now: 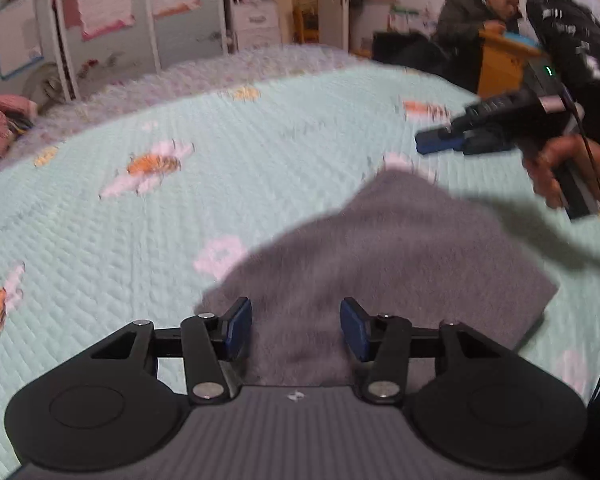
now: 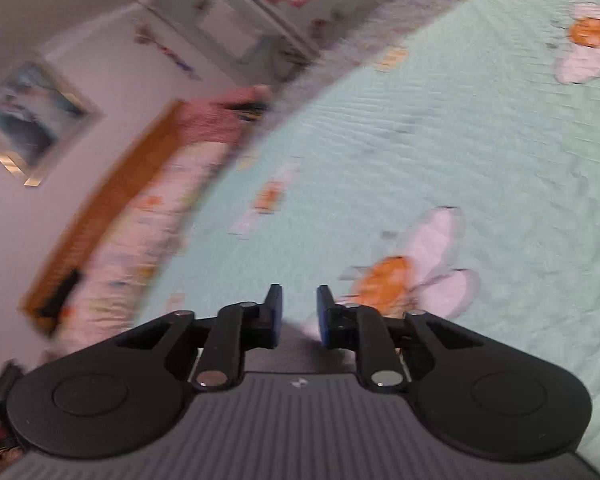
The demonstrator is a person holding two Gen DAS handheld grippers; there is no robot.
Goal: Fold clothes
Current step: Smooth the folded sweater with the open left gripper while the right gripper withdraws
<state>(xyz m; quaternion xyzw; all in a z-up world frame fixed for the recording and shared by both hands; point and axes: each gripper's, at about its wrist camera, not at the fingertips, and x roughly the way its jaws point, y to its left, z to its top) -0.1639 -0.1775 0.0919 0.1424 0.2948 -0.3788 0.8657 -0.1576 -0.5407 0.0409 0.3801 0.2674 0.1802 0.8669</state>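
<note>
**A:** Left wrist view: where does the grey cloth lie from the left gripper?

**B:** Dead ahead and beneath it, spread on the mint quilted bed. The jaws stand released, apart, with nothing between them; the cloth's near edge runs under the gap. It looks already folded into a rough four-sided slab, one corner pointing away from the gripper and its longer run slanting off to the right.

**A:** And the right gripper?

**B:** Above the cloth's far right corner, held in the person's hand, clear of the fabric. Motion blur hides whether those jaws are parted from this side.

**A:** Right wrist view?

**B:** The right gripper shows its jaws released, a narrow gap, empty. Only a grey sliver of cloth appears, right under the jaw roots; ahead is bare quilt and an orange flower print.

**A:** So which hand is nearer?

**B:** The left, by my reading; it sits over the cloth's near edge, so the next fold probably starts there.
</note>
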